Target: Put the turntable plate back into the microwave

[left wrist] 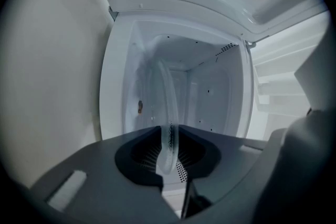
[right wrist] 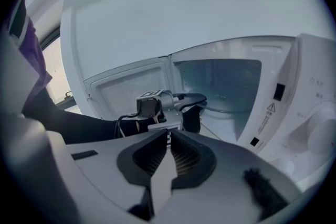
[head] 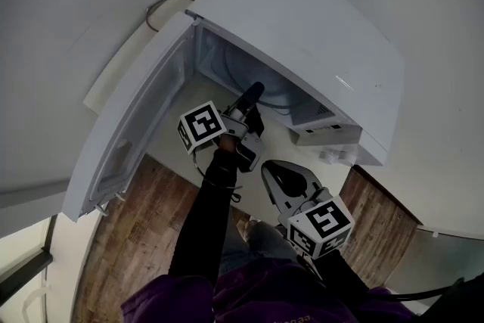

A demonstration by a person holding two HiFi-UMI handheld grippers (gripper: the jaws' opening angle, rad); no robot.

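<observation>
The white microwave stands with its door swung wide open to the left. My left gripper reaches into the cavity and is shut on the rim of the clear glass turntable plate, which I see edge-on between the pads. From the right gripper view the plate lies roughly level low inside the cavity, with the left gripper at its near edge. My right gripper hangs in front of the microwave, below the opening. Its jaws are shut with nothing between them.
The control panel with a knob is on the right of the cavity. A power cable loops behind the microwave on the white counter. Wooden floor lies below, and the open door blocks the left side.
</observation>
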